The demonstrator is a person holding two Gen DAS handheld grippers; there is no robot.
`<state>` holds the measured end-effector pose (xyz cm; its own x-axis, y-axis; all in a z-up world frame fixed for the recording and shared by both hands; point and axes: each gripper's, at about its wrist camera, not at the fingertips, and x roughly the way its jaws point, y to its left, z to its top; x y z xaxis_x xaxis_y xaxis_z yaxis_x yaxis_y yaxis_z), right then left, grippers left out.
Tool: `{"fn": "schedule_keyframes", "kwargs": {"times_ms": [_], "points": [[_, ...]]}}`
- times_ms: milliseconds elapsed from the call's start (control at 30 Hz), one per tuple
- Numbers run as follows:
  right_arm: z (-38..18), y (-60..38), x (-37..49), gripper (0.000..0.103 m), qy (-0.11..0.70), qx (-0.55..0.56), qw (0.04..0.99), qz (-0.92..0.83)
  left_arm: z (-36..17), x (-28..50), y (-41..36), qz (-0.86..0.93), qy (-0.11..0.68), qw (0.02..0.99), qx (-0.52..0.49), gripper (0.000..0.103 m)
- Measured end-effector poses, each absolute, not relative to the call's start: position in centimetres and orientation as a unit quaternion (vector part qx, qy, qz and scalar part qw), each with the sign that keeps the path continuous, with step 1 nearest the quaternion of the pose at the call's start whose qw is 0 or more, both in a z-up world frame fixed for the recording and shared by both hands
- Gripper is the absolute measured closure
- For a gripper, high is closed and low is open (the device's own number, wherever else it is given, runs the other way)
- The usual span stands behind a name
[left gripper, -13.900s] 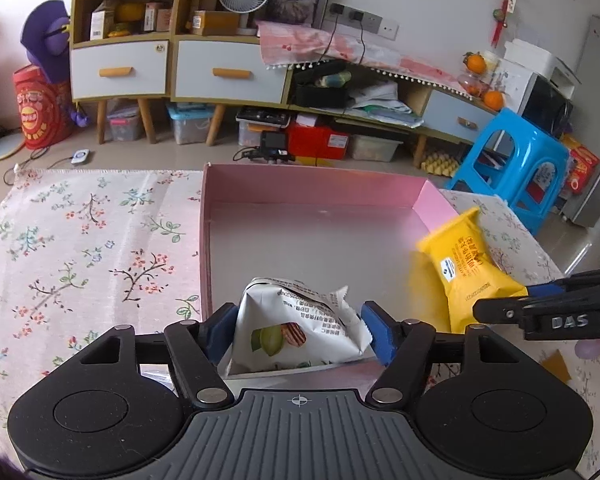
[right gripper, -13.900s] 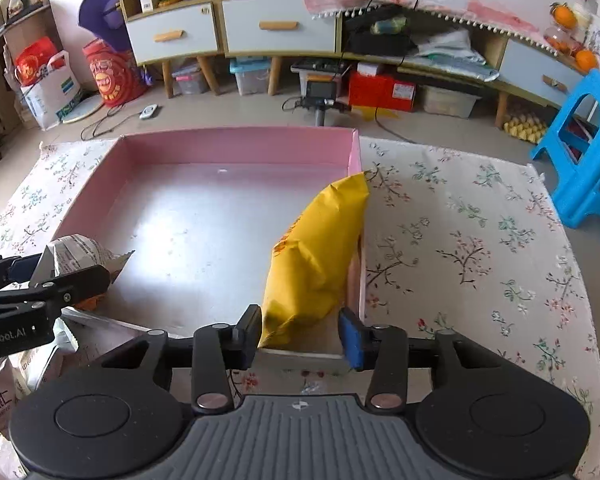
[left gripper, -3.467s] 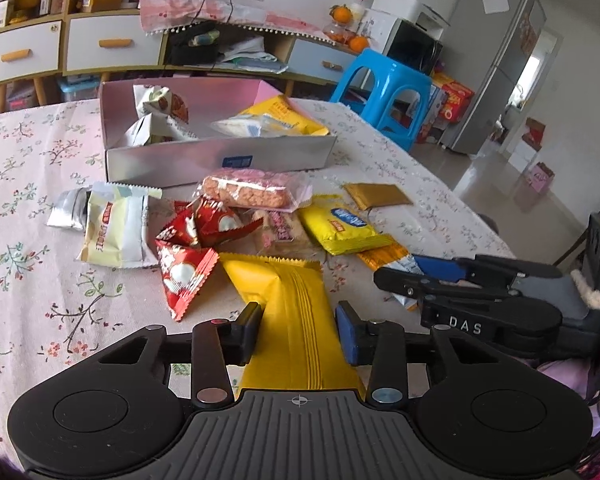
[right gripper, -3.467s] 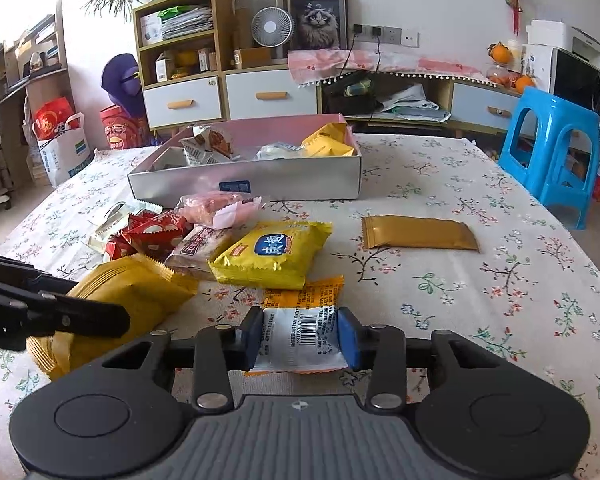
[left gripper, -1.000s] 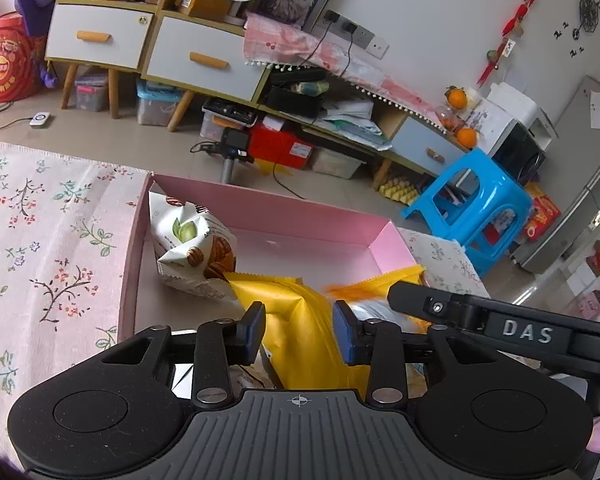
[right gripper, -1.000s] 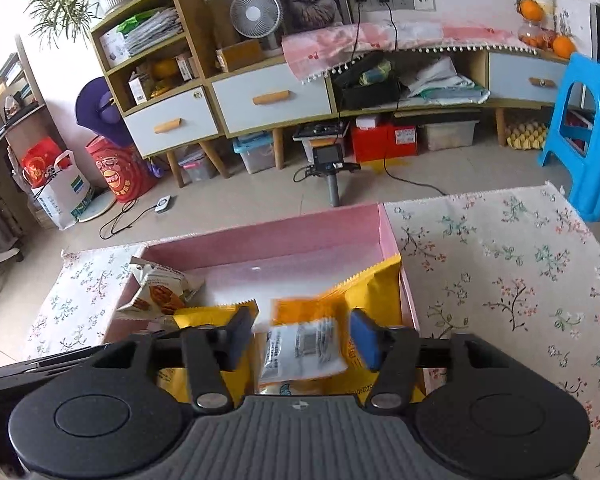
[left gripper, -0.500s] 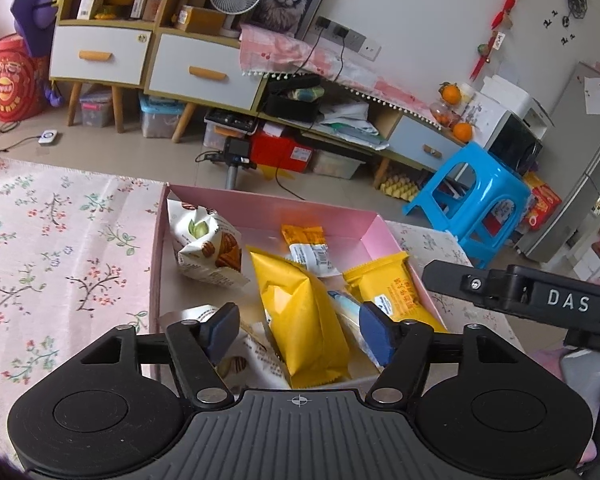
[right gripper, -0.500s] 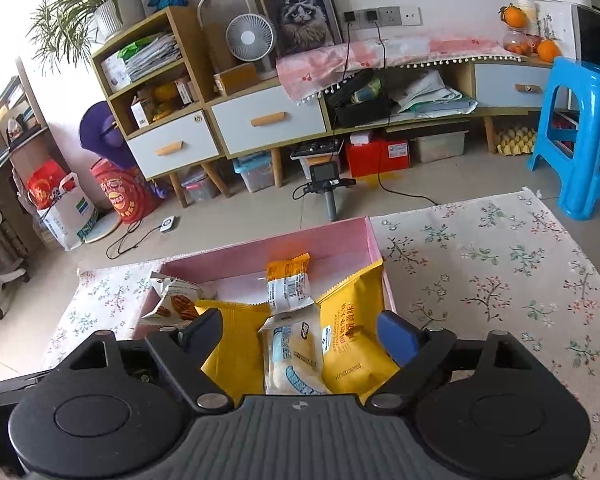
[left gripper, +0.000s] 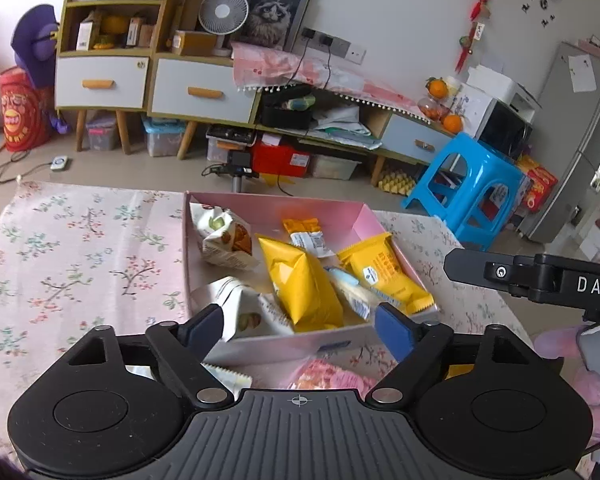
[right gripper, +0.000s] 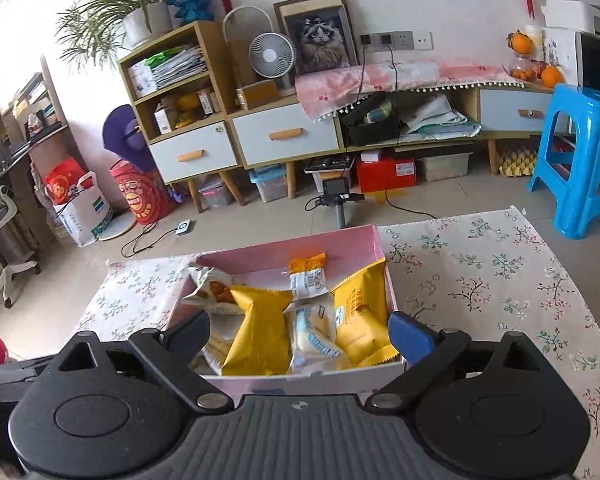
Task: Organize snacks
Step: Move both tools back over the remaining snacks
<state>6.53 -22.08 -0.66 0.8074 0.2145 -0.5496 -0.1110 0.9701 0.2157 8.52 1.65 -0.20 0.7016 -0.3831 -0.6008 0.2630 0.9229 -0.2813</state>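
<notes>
both grippers, left gripper (left gripper: 298, 328) and right gripper (right gripper: 300, 334), have just been opening and hold nothing; the next loose snack, a pink packet (left gripper: 328, 376), lies just outside the pink box (left gripper: 276, 346) at its near wall, under the left jaws, so left's closer

1. Left gripper (left gripper: 298, 330): matte black body, ribbed grey-black plate at six o'clock with a small white crosshair mark.
2. Two round black discs at seven and five o'clock, triangular cut-outs above each.
3. Silver screw heads where the linkages meet the plate.
4. Blue pads on the fingers (left gripper: 394, 330), tips flaring toward ten and two o'clock.
5. Right gripper (right gripper: 300, 338): same black build, same crosshair, same silver screws, one finger pad blue at three o'clock.
6. Seen from the left wrist at three o'clock: black finger bar lettered "DAS" in white, small round screw beside it.
7. Pink fuzzy sleeve (left gripper: 592, 384) at four o'clock.
</notes>
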Motion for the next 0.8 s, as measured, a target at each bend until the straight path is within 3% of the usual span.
{"fn": "schedule_keyframes", "kwargs": {"times_ms": [200, 800], "points": [[-1.4, -21.4, 4.6, 0.013, 0.307, 0.068, 0.945, 0.092, -0.5, 6.3, 2.2, -0.167, 0.352, 0.919, -0.068, 0.009], [-6.0, -18.9, -1.6, 0.012, 0.305, -0.053, 0.944, 0.116, -4.7, 2.3, 3.2, -0.15, 0.38, 0.913, -0.021, 0.009]]}}
